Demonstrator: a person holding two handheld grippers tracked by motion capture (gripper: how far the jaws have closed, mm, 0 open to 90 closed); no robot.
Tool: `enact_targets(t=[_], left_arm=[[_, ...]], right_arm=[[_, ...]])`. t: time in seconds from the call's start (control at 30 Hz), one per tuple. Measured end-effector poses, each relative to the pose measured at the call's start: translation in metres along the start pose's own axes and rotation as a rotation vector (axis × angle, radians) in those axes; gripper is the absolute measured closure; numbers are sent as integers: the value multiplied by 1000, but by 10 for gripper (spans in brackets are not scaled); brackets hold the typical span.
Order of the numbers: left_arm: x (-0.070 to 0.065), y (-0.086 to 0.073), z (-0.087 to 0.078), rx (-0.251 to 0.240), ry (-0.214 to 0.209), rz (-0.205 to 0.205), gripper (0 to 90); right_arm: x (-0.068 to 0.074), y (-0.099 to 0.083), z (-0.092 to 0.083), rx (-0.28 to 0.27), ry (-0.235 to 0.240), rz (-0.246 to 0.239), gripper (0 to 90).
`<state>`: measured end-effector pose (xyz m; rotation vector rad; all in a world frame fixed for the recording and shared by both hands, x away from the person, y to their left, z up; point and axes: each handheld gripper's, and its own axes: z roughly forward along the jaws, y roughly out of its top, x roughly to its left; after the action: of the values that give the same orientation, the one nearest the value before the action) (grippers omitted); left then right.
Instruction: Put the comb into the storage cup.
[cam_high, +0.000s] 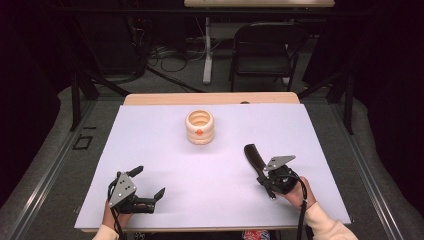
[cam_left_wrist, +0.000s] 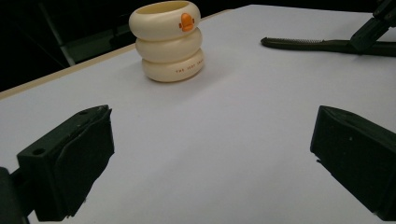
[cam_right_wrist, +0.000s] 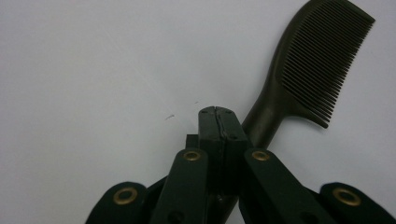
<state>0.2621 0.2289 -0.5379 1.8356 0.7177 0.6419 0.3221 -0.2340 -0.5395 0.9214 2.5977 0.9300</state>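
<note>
A black comb (cam_high: 252, 156) lies flat on the white sheet, right of centre, teeth end pointing away from me. In the right gripper view the comb (cam_right_wrist: 317, 60) has its handle running under my right gripper (cam_right_wrist: 217, 114), whose jaws are pressed together with nothing between them. In the high view that right gripper (cam_high: 262, 175) sits over the handle end. My left gripper (cam_high: 149, 182) rests near the front left, jaws wide open and empty (cam_left_wrist: 212, 121). A cream cup (cam_high: 199, 127) shaped like three stacked rings, with an orange mark, stands upright at the centre back (cam_left_wrist: 168, 42).
The white sheet (cam_high: 160, 150) covers a wooden table (cam_high: 150, 98) with a strip of wood bare at the far edge. Beyond it stand a black folding chair (cam_high: 262, 50) and a table leg with cables on the floor.
</note>
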Motion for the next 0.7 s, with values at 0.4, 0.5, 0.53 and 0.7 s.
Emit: enact_targets(t=[0.4, 0.5, 0.53, 0.7], left_arm=[[0, 0, -1, 1, 2, 1, 0], [0, 1, -1, -5, 5, 5, 0], [0, 0, -1, -3, 5, 4, 0], [0, 1, -2, -5, 6, 7, 0]], right_arm=[[-4, -2, -2, 1, -25, 10, 900], [-4, -2, -2, -1, -27, 13, 900], [-4, -2, -2, 1, -28, 14, 900], [-4, -2, -2, 15, -27, 11, 900]])
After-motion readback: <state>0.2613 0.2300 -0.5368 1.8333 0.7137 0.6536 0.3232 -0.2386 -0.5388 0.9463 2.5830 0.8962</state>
